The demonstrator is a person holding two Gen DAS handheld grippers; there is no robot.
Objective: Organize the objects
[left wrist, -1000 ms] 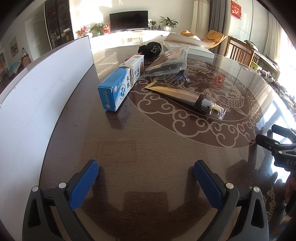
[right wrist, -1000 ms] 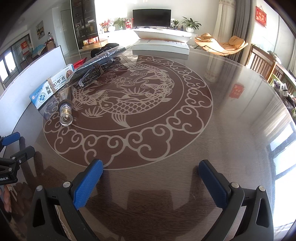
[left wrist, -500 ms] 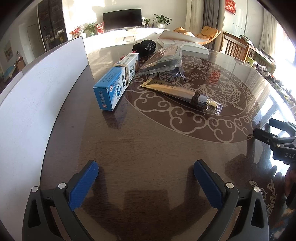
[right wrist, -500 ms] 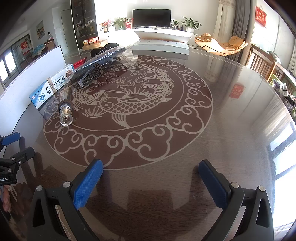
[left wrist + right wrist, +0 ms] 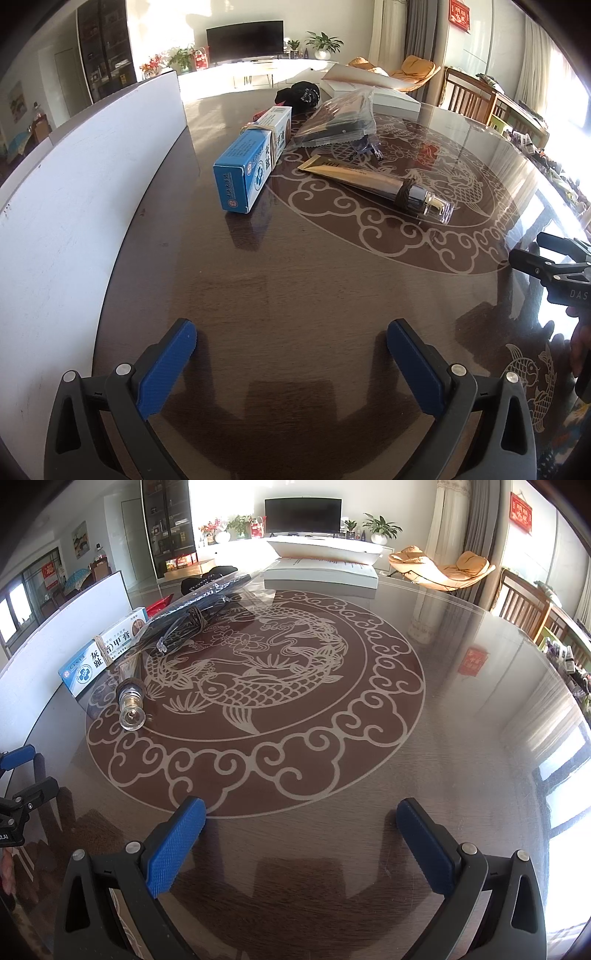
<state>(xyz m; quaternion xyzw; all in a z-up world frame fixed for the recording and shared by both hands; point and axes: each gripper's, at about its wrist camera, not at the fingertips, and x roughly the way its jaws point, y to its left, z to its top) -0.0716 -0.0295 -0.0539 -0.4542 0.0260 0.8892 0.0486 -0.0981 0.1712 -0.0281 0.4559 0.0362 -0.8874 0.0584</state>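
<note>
Nothing on the counter has shifted since a second ago; only our left tongs have eased closer to the pile, while our right tongs stay put. Both pairs gape wide and hold nothing.

We find the objects bunched by the counter's left edge, beside the white board: the blue box, the gold tube with its clear cap, the plastic bag and a black cap behind.

We judge the box light and stiff — best pinched across its narrow sides. The tube looks soft in the body and slick on the glassy top, so we would take it near the dark collar, not the clear cap. The bag seems limp and slippery — hard to pinch flat.

Our left view shows the tube full length and the box end-on; our right view shows the cap head-on, the box's long printed face and a white tray at the far edge.
</note>
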